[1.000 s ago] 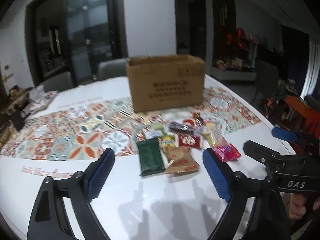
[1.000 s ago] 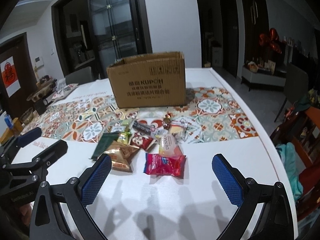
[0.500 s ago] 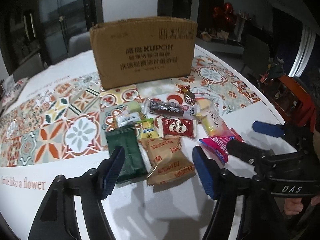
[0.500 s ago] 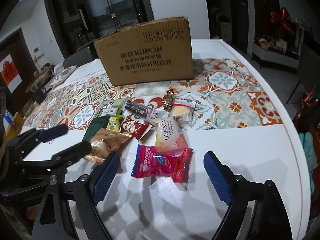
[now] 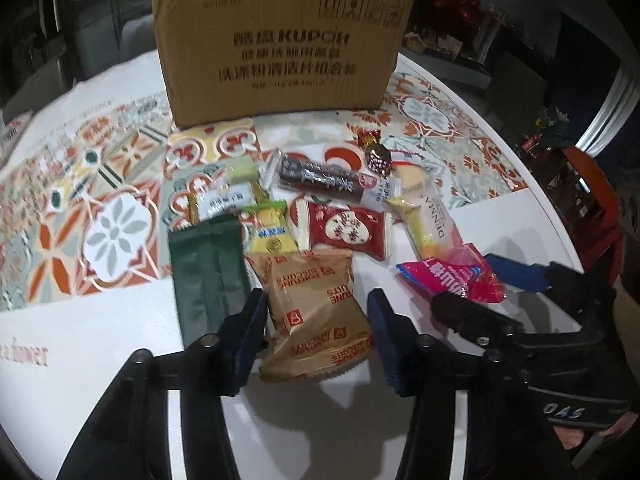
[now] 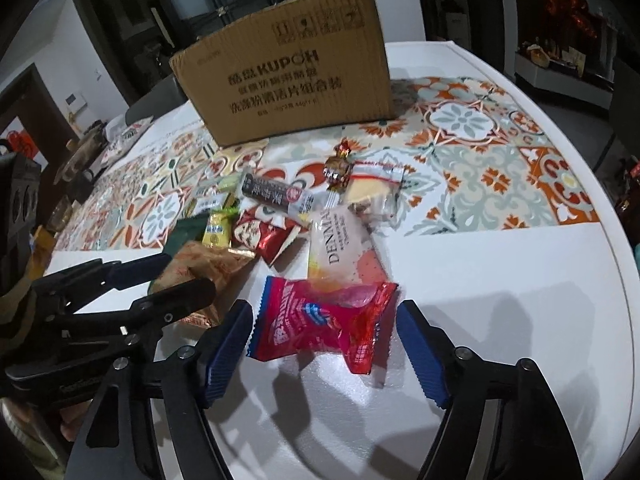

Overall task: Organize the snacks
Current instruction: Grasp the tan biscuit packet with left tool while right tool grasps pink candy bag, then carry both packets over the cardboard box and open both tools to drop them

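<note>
A pile of wrapped snacks lies on the table in front of a cardboard box [image 5: 280, 48]. My left gripper [image 5: 316, 340] is open, its blue pads on either side of a tan biscuit packet [image 5: 312, 316] without pinching it. My right gripper [image 6: 324, 352] is open around a pink-red snack packet [image 6: 324, 320]. That packet also shows in the left wrist view [image 5: 452, 276], and the tan packet in the right wrist view [image 6: 204, 272]. A dark green packet [image 5: 208, 276] lies left of the tan one. The box also shows in the right wrist view [image 6: 288, 72].
More snacks lie behind: a red heart packet [image 5: 344, 232], a yellow packet [image 5: 272, 232], a dark bar [image 5: 324, 180], a pale DENMA cake [image 6: 340, 240], a foil candy [image 6: 338, 168]. A patterned runner [image 5: 100, 184] crosses the white table [image 6: 500, 272]. The table edge curves at right.
Both grippers have moved forward and down to the snacks and narrowed. The left now straddles the tan packet, the right the pink-red packet.
</note>
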Demonstrator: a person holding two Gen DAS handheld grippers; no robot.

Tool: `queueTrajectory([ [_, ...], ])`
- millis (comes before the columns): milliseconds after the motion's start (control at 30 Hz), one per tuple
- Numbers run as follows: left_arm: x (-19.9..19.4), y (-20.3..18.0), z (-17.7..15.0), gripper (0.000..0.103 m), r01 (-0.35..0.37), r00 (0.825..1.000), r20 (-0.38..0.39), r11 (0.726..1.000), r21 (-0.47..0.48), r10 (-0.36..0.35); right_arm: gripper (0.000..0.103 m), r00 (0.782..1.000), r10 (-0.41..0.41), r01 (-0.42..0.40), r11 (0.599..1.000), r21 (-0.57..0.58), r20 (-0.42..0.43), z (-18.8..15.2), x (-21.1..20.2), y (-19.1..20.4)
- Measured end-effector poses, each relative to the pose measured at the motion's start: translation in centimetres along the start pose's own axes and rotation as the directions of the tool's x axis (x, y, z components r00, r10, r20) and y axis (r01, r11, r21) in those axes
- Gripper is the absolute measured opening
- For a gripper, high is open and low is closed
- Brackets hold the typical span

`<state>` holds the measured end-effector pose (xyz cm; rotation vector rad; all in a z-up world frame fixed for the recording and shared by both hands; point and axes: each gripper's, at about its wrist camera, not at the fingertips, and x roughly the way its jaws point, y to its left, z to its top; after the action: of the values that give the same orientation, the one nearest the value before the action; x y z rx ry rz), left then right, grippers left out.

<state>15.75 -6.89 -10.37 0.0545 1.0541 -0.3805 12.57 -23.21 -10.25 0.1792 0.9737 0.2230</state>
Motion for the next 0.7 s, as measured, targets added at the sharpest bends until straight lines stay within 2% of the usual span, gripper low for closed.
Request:
queueTrajectory([
  [167,-0.1,0.1,-0.4,0.043,0.009,1.0,0.001,1.0,-0.003,-0.009,0.067,1.0,-0.014,0.014,1.0,-0.027,0.014,-0.1,0.0,0.5],
  [300,-0.4,0.0,-0.9,0.042,0.01,1.0,0.008,1.0,-0.007,-0.01,0.048,0.999,-0.033,0.034,0.998,-0.045,0.019,-0.2,-0.1,0.8],
  [567,-1.5,-0.3,-1.6,0.041,0.015,0.999,0.044,1.0,-0.013,-0.014,0.041,0.999,-0.026,0.027,0.999,-0.047,0.042,-0.7,-0.8,0.8],
  [700,-2.8,-0.5,-1.6,0.041,0.009,0.996,0.092,1.0,-0.016,-0.008,0.04,0.998,-0.027,0.031,0.998,-0.059,0.065,-1.0,-1.9,1.1],
])
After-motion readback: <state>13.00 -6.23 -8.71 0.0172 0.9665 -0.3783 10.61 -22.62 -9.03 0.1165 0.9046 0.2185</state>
